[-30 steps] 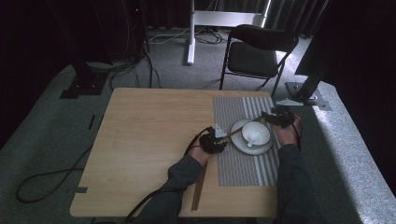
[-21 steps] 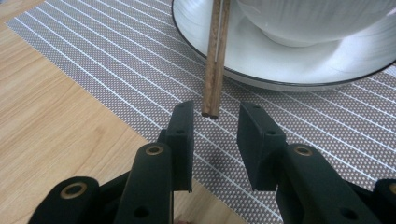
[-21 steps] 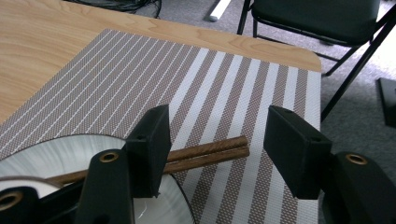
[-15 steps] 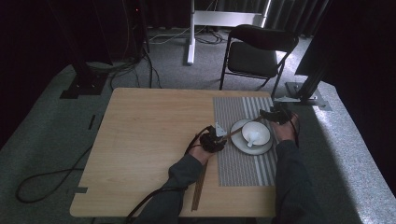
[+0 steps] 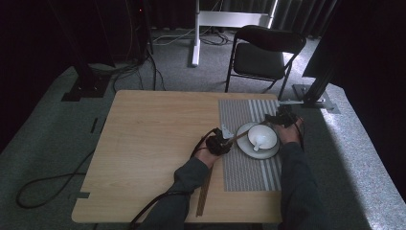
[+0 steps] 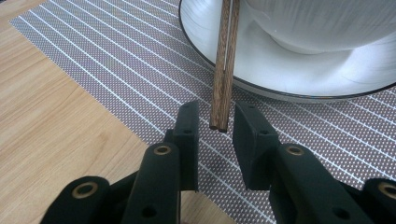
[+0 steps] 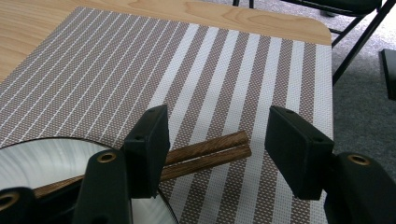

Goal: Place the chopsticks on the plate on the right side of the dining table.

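Observation:
A pair of dark wooden chopsticks (image 5: 242, 135) lies across a white plate (image 5: 244, 146) that carries a white bowl (image 5: 264, 134) with a spoon in it. The plate sits on a striped placemat (image 5: 249, 172). My left gripper (image 6: 217, 106) is open and its jaws have just been closing. One end of the chopsticks (image 6: 224, 56) sits between its pads, with a thin gap on each side, beside the plate (image 6: 280, 79) and bowl (image 6: 317, 23). My right gripper (image 7: 219, 114) stands open and wide around the other end of the chopsticks (image 7: 215, 148), over the placemat (image 7: 261, 70).
The wooden table (image 5: 153, 134) spreads out left of the placemat. A thin brown strip (image 5: 205, 191) lies by my left forearm near the front edge. A black folding chair (image 5: 265, 52) stands behind the table, with a dark frame post (image 5: 321, 81) at its right corner.
My right hand has shifted a little left, toward the plate. The left hand, plate and bowl have stayed in place.

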{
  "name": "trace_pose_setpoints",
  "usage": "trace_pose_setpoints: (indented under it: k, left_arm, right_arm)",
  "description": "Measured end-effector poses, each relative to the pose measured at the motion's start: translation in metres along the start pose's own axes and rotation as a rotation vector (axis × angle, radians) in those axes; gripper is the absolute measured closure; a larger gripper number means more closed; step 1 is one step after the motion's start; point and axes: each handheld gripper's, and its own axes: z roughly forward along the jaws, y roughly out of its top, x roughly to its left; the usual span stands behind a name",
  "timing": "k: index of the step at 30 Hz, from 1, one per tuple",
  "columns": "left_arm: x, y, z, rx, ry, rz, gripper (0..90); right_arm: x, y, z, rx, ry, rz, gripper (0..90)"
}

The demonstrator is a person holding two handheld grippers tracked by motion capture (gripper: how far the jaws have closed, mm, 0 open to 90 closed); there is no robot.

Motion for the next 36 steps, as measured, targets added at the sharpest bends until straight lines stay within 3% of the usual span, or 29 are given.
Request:
trace_pose_setpoints:
  k: [15,36]
  left_arm:
    - [0.004,0.004,0.002,0.013,0.019,-0.005,79.4]
    - [0.016,0.012,0.009,0.032,0.039,-0.058,77.9]
  right_arm:
    - [-0.002,-0.002,0.006,0.031,-0.014,0.011,39.4]
    - [-0.005,-0.001,0.001,0.060,-0.033,-0.013,40.3]
